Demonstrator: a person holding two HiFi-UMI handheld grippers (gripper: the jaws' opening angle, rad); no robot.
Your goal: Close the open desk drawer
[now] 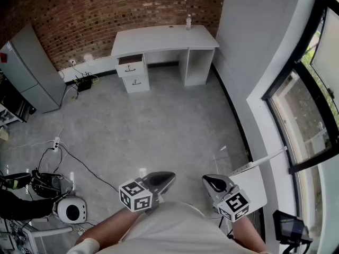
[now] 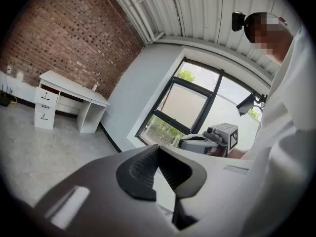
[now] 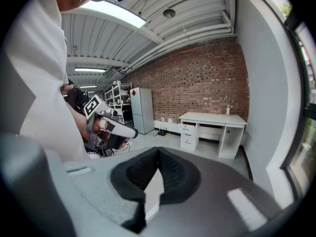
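A room with a red brick wall [image 1: 106, 9] and a grey concrete floor [image 1: 159, 126] lay below the head view. A white worktop [image 1: 164, 37] stood against the brick wall, with a small bottle [image 1: 188, 21] upright near its back edge. Under the worktop's left end was a stack of drawers, and the top drawer [image 1: 131, 66] was pulled partly out, its dark inside showing. A tall grey cabinet [image 1: 29, 67] stood to the left, and a large window [image 1: 307, 105] ran along the right wall. The left hand-held gripper [image 1: 168, 177] and the right hand-held gripper [image 1: 207, 180] were held close to the person's body, well apart from the drawer. Each one's jaws were pressed together at the tips with nothing between them.
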